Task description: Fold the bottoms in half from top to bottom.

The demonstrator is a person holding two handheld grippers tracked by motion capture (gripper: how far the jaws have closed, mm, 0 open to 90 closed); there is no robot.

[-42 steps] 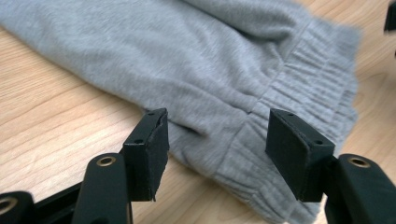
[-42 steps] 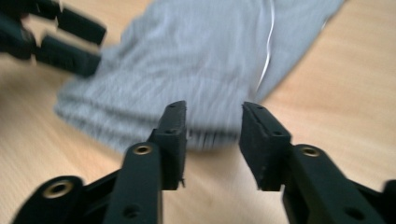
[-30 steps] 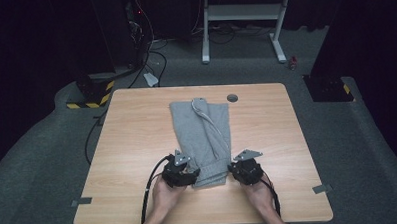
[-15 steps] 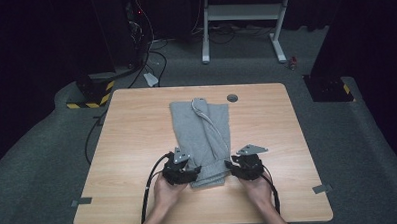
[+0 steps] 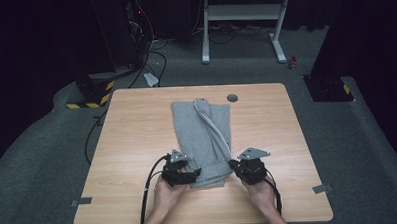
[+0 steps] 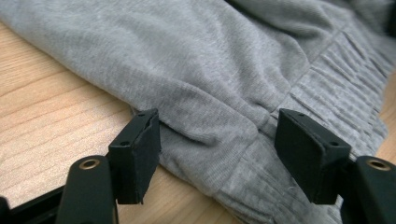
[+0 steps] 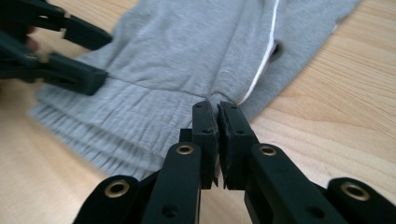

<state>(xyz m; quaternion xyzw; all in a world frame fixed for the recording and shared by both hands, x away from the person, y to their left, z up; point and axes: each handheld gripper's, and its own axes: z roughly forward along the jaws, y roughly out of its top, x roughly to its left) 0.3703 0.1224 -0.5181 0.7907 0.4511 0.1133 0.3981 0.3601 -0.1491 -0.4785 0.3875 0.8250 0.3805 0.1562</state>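
Since the earlier frame your right gripper [image 7: 218, 122] has just been closing, and its jaws now pinch the near edge of the grey folded garment [image 5: 202, 137] by the white stripe. Your left gripper [image 6: 217, 154] has just been opening; its jaws stand wide around the ribbed hem, pads clear of the cloth. That garment lies flat mid-counter [image 5: 137, 129].

High view overhead – gripper views close, sharing garment [image 5: 202, 137].
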